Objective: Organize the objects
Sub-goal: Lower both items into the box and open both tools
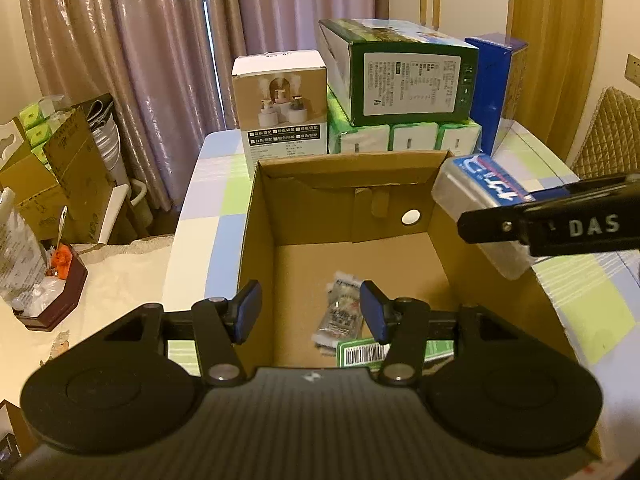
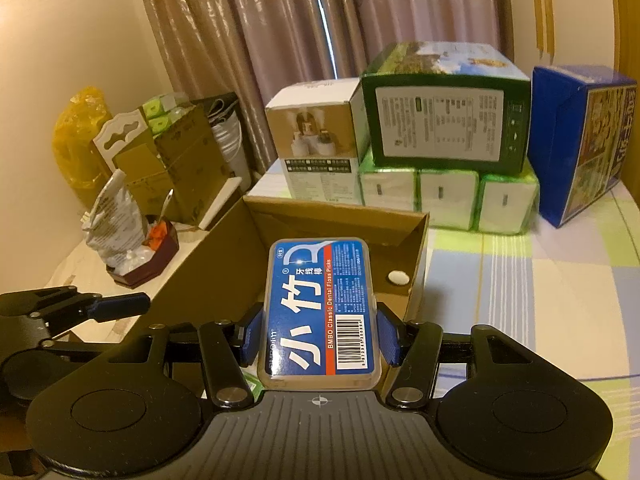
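A clear case of dental floss picks (image 2: 320,316) with a blue label is clamped between the blue pads of my right gripper (image 2: 320,338), held over the right wall of an open cardboard box (image 2: 336,216). In the left wrist view the same case (image 1: 480,196) hangs above the box's right rim (image 1: 444,216), held by the right gripper (image 1: 504,216). My left gripper (image 1: 311,312) stands open over the box with nothing between its pads. On the box floor lie a silvery packet (image 1: 340,312) and a green pack with a barcode (image 1: 368,354).
Behind the box stand a white humidifier carton (image 1: 280,108), a dark green carton (image 1: 404,72) on green tissue packs (image 1: 404,138), and a blue carton (image 1: 496,88). The checked tablecloth (image 2: 520,280) spreads to the right. A dark red tray (image 1: 52,300) and brown cartons (image 1: 60,184) are at left.
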